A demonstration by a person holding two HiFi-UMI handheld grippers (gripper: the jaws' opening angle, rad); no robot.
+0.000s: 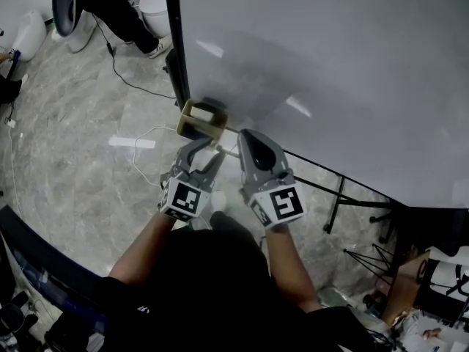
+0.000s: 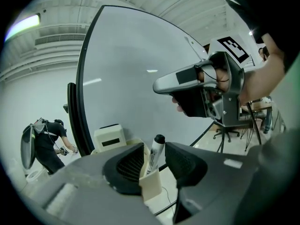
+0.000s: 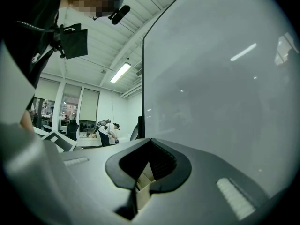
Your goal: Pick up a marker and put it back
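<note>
Left claw (image 2: 154,148) is nearest: jaws spread wide, released, gripping nothing. Marker (image 2: 153,157) stands right between them, cap up, top leaning a bit toward the right pad. There's a sliver of gap on each side as far as you can see, and the pads don't press it. Its lower end is hidden behind the claw's own beige block, so you can't see how deep it sits. Just behind is the tray (image 2: 136,142) at the board's edge, with a box (image 2: 110,137) in it left of the marker. So the marker reads as back in the tray, and the put-back looks done or nearly done.

Risks, as a guess:
- **Clipping the cap:** if you back out crooked or roll your wrist, a pad clips the cap and levers the leaning marker out of the tray. Pull straight back along the jaws.
- **Not seated:** if it's only propped, it may tip on its own once the jaws are clear.
- **Catching the rim:** drop the claw lower and a jaw could catch the tray rim and jolt it.

Right claw (image 3: 150,142) sits beside the left one, a little beyond. Its jaws are clenched, tips meeting, holding nothing. Don't swing it left or it hits the tray or marker. Board (image 2: 140,69) fills the back, blank. Far left a person (image 2: 49,142) bends over, well apart from all this.
</note>
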